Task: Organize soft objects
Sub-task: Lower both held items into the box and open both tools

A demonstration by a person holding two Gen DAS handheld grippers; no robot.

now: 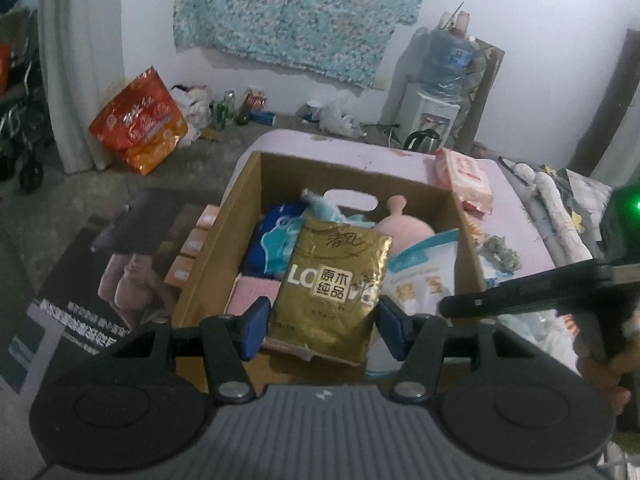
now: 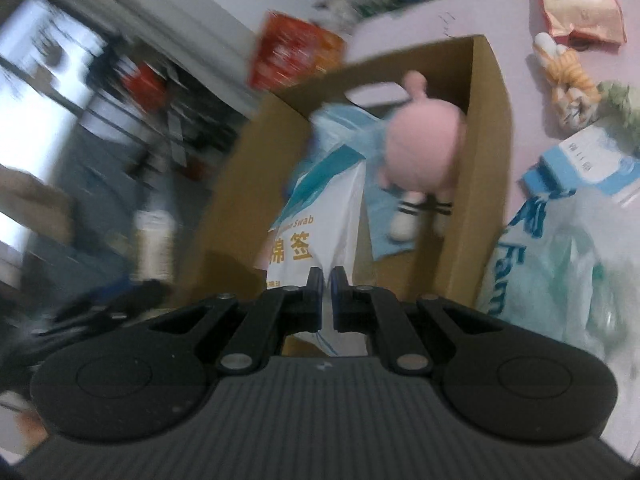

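Box (image 1: 224, 240) is already half full (plush (image 2: 420, 148), swab bag (image 2: 320, 216)); left fingers (image 1: 320, 330) grasp the gold pack (image 1: 332, 284) above it, right fingers (image 2: 326, 280) clenched empty. Wipes (image 2: 580, 4) and bags wait on the surface (image 1: 508, 188).

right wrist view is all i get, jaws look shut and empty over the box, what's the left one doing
Observer: The left gripper is shut on a gold tissue pack, above the near end of the box.
Operator: anything in the box i can't see
Observer: Yes, a blue packet lies against the left wall, behind the gold pack.
Operator: and under the gold pack
Observer: A flat pink item shows at the near left corner; I cannot tell what it is.
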